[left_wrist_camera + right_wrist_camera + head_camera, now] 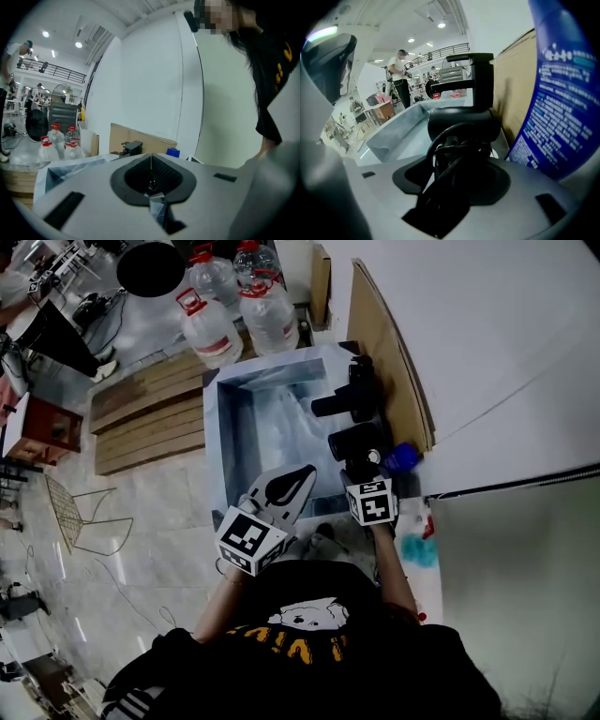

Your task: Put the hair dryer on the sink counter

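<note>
**Status.** By my reading, placement is nearly complete. The black plastic hair dryer (356,440) lies on the pale sink surface (319,362), on the strip to the right of the rectangular metal basin (234,427). It sits just short of the black upright tap (349,395).

The right gripper (362,465) has its fingers released. They stand wide, with the dryer's handle and bundled cord between them. The left gripper (302,476) hangs over the basin's near edge, fingers clenched together on nothing.

Remaining: 1 step, drawing the right gripper back off the cord.

**Clearances.** The strip is narrow. The basin drop borders it on 1 side. A brown cardboard panel (386,352) and a blue printed bottle (562,93) crowd the other. I judge the free path to be straight back toward me. The cord could snag a finger on the way out.
</note>
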Demonstrator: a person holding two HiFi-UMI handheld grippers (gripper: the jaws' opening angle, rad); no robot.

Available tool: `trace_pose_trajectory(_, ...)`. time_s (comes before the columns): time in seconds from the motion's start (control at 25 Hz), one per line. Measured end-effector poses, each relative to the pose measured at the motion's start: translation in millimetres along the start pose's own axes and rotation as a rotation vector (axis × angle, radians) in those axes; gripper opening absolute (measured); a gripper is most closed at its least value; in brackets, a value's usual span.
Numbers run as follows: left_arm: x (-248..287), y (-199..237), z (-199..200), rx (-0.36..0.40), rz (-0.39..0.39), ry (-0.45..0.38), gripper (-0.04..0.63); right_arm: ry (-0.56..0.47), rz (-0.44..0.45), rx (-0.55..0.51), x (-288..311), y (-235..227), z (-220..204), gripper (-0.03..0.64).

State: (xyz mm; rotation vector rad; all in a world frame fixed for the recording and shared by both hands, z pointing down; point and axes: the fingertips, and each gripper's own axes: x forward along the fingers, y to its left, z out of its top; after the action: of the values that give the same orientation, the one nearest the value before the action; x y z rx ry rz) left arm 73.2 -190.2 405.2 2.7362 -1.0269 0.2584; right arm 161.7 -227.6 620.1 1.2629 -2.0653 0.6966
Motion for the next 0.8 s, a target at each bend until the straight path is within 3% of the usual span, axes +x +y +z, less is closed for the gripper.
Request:
trace_pose_trajectory(0.28, -0.7, 4.0, -3.1, -0.008, 0.001, 0.007, 0.009, 0.002, -0.051, -0.041, 6.2, -4.7, 10.4, 0.227)
trace_pose_trajectory(0.52, -4.0, 4.9, -3.5, -0.008, -0.001, 0.009, 0.009, -0.025, -0.158, -0.022, -0.2, -19.3, 18.0, 0.216)
trace_pose_trajectory(0.8, -7.6, 5.4, -4.1, -0.01, -0.012, 0.01, 0.009, -0.005, -0.172, -0.018, 0.9, -19.0, 17.0, 0.219)
